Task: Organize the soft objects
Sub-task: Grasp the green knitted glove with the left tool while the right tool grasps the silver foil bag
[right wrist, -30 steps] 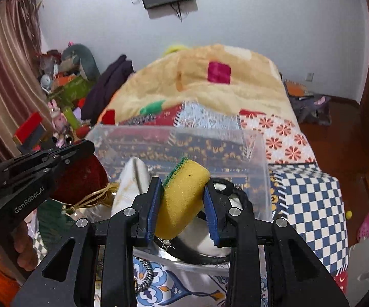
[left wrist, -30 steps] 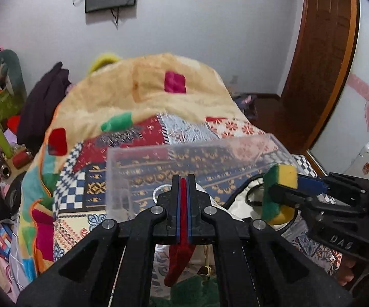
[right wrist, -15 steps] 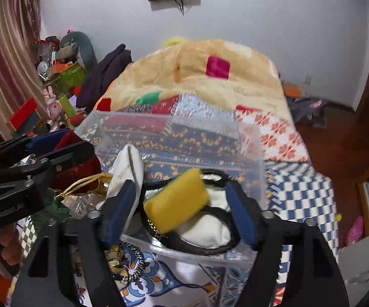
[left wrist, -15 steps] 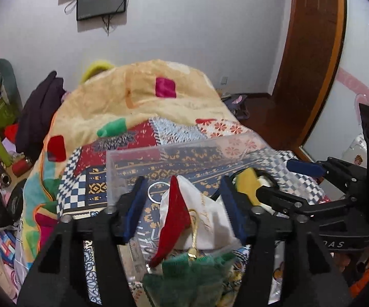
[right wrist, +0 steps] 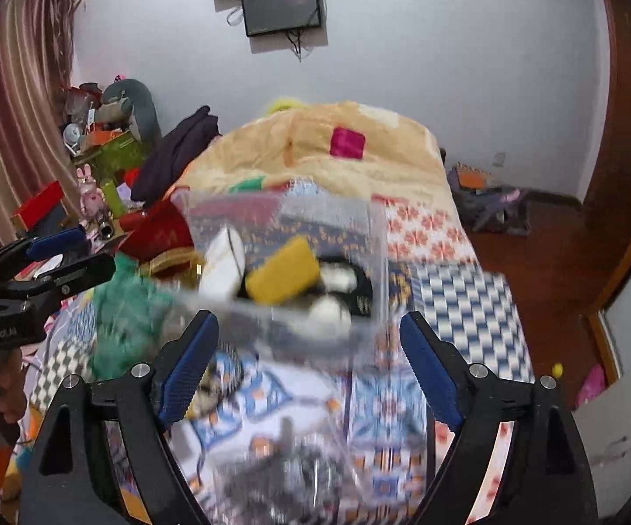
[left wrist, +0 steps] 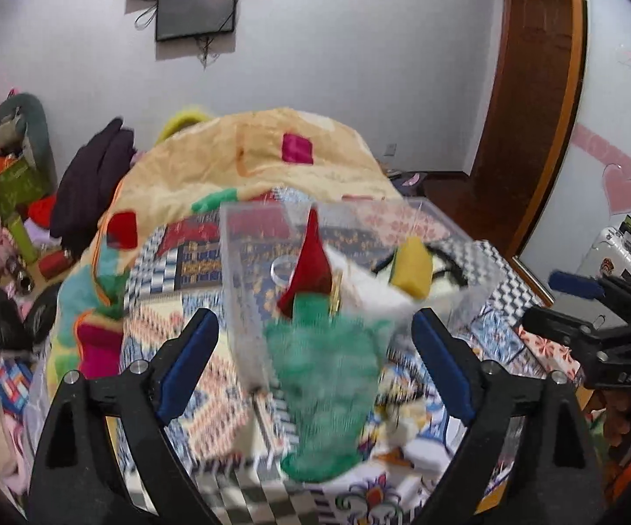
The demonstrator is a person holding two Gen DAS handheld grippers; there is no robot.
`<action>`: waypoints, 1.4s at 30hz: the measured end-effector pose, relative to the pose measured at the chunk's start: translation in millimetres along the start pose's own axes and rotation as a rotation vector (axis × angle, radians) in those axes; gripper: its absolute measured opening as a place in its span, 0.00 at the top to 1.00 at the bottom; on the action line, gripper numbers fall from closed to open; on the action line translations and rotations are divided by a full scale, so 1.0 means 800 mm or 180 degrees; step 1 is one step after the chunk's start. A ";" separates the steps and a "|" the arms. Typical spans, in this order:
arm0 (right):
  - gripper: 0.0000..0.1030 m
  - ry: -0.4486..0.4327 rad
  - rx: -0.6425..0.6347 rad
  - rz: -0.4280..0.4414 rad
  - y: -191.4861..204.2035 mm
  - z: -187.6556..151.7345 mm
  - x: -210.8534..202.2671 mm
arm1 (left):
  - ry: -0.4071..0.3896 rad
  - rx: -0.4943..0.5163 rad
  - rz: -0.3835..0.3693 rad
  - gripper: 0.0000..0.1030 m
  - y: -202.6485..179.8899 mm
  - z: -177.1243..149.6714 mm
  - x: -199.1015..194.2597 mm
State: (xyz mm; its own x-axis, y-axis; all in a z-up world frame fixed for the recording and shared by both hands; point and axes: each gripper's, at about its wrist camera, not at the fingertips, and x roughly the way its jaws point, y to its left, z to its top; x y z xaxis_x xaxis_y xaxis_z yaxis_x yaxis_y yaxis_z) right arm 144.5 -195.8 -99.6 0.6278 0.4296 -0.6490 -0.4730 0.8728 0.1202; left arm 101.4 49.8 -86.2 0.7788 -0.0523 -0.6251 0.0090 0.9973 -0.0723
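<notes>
A clear plastic bin point(left wrist: 245, 271) sits on the patterned bedspread, also in the right wrist view point(right wrist: 376, 236). In it lie a yellow-green sponge point(left wrist: 411, 269) point(right wrist: 282, 270), a red and white pouch point(left wrist: 311, 258) and a black-rimmed white item point(right wrist: 350, 282). A green mesh cloth point(left wrist: 324, 376) point(right wrist: 127, 306) hangs over the bin's near edge. My left gripper point(left wrist: 315, 363) is open and empty, just short of the bin. My right gripper point(right wrist: 311, 367) is open and empty before the bin.
A yellow quilt point(left wrist: 249, 162) is heaped behind the bin. Cluttered shelves with toys point(right wrist: 109, 131) stand at the left. A wooden door point(left wrist: 529, 87) and bare floor point(right wrist: 547, 253) lie to the right. Small items point(right wrist: 271, 450) lie on the bedspread near my right gripper.
My left gripper opened and let go of the red pouch and green cloth. My right gripper opened and dropped the sponge into the bin. Both grippers pulled back from the bin.
</notes>
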 end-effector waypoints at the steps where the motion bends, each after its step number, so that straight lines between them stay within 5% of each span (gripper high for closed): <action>1: 0.19 0.0044 0.0032 0.0010 -0.001 -0.009 0.000 | 0.0028 -0.0010 0.0008 0.12 0.001 -0.008 0.002; 9: 0.20 0.0457 0.0060 0.0107 0.003 -0.067 0.025 | 0.0211 -0.0066 0.0146 0.14 0.002 -0.056 0.023; 13: 0.23 0.0549 0.0073 0.0123 0.002 -0.086 0.028 | 0.0249 -0.0075 0.0135 0.32 0.002 -0.062 0.024; 15: 0.32 0.0557 0.0085 0.0148 0.000 -0.091 0.028 | 0.0301 -0.0134 0.0070 0.41 0.006 -0.065 0.028; 19: 0.49 0.0587 0.0103 0.0223 -0.002 -0.097 0.033 | 0.0398 -0.0158 -0.0008 0.76 0.005 -0.072 0.037; 23: 0.63 0.0521 0.0130 0.0248 -0.001 -0.099 0.025 | 0.0316 -0.0197 -0.0047 0.93 0.005 -0.074 0.028; 29: 0.74 0.0398 0.0180 0.0295 0.000 -0.093 0.011 | -0.0016 -0.0162 -0.0100 0.94 -0.002 -0.059 -0.012; 42: 0.75 -0.0142 0.0135 0.0255 0.002 -0.032 -0.027 | -0.0353 -0.0104 -0.0255 0.94 -0.011 0.018 -0.030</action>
State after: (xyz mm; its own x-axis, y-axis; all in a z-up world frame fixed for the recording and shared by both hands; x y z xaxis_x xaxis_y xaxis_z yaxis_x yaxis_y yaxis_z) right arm 114.5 -209.5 -104.3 0.6164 0.5075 -0.6021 -0.4968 0.8438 0.2027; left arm 91.8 42.7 -59.2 0.8410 -0.1239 -0.5266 0.0548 0.9879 -0.1449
